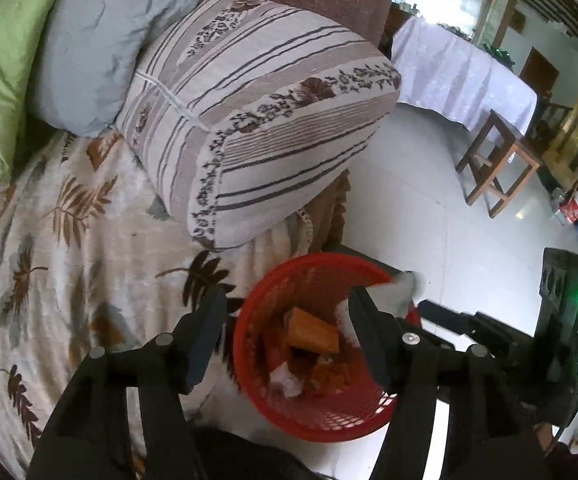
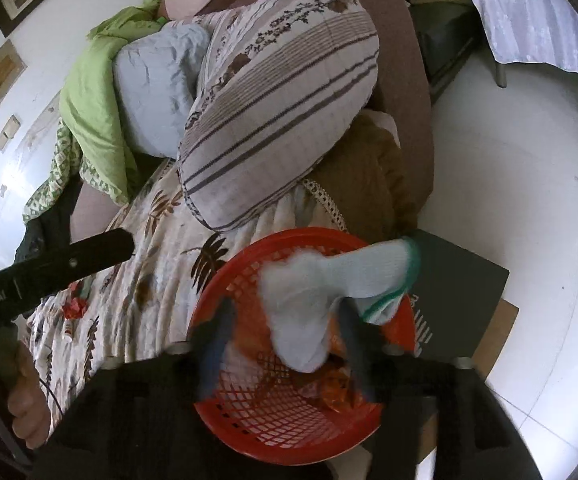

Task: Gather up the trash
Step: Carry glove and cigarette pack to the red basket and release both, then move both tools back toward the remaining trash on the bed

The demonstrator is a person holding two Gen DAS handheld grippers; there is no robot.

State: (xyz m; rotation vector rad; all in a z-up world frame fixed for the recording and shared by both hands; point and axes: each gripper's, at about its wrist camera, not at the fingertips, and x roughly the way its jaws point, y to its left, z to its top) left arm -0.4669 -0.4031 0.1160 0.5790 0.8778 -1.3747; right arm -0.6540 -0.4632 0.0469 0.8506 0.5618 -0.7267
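Observation:
A red mesh basket (image 1: 249, 320) stands beside the bed, holding an orange wrapper (image 1: 313, 332) and crumpled white paper (image 1: 285, 380). My left gripper (image 1: 285, 304) hovers over it, open, with nothing between its fingers. My right gripper (image 2: 285, 320) is also above the red basket (image 2: 289, 432), its blurred fingers spread apart. A white sock with green trim (image 2: 329, 276) hangs loosely between them, draped against the right-hand finger and not pinched. The sock's edge (image 1: 407, 282) shows at the basket's far rim in the left wrist view. A red wrapper (image 2: 75, 308) lies on the bed.
A leaf-print bed cover (image 1: 69, 240) carries a striped pillow (image 1: 257, 120), a grey-blue pillow (image 1: 97, 48) and a green blanket (image 1: 5, 60). A dark flat box (image 2: 457, 292) sits under the basket. A wooden stool (image 1: 497, 160) and a cloth-covered table (image 1: 461, 72) stand on the white floor.

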